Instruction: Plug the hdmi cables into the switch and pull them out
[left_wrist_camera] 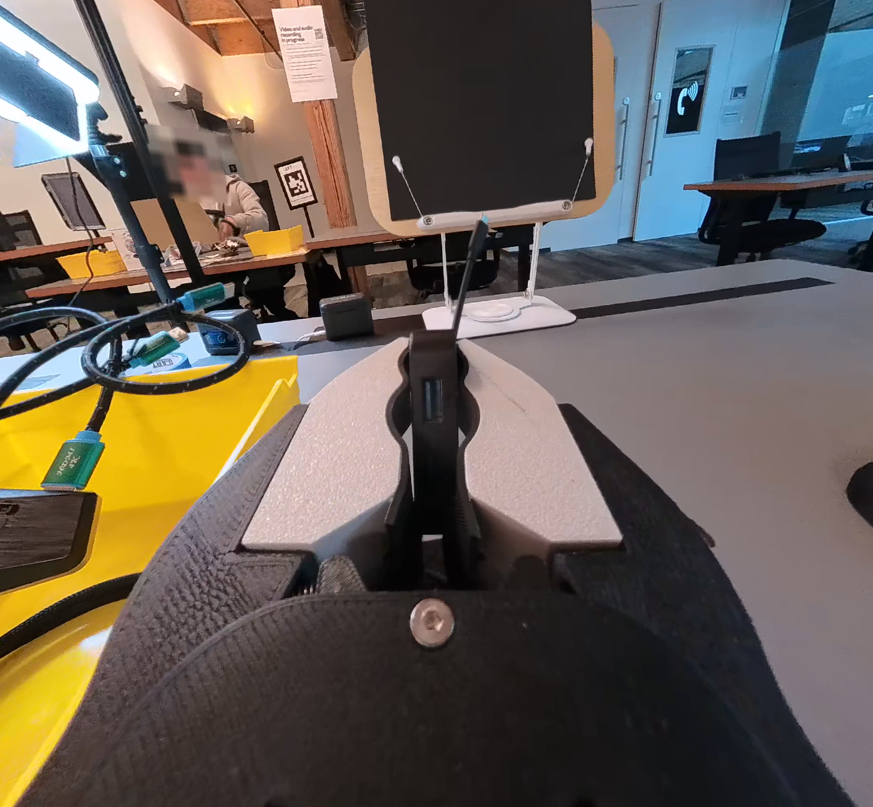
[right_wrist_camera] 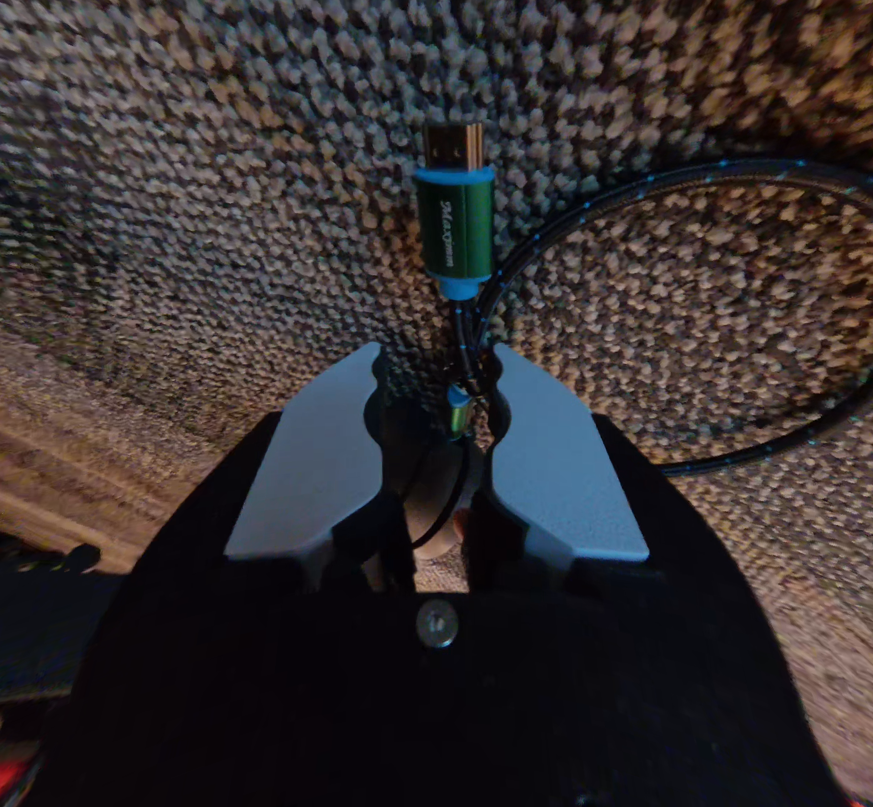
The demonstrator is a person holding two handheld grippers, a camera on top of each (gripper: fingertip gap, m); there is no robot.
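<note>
Left hand-held gripper [left_wrist_camera: 432, 359] is clamped on a thin black switch [left_wrist_camera: 432, 406] held edge-on, so we can't see its HDMI ports. Lower left of the frame, a green HDMI plug [left_wrist_camera: 73, 460] meets a black box [left_wrist_camera: 40, 531] cut off by the edge, over a yellow bin [left_wrist_camera: 156, 444]. Right hand-held gripper [right_wrist_camera: 437, 354] pinches the braided cable [right_wrist_camera: 661, 198] behind a green connector [right_wrist_camera: 454, 226], over dim, blurred carpet [right_wrist_camera: 189, 122].

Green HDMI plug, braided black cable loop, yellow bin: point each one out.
Green HDMI plug [right_wrist_camera: 454, 226], right wrist view, on its metal shell.
Braided black cable loop [right_wrist_camera: 614, 196], right wrist view, on its upper arc.
Yellow bin [left_wrist_camera: 156, 444], left wrist view, on its bare floor.
</note>
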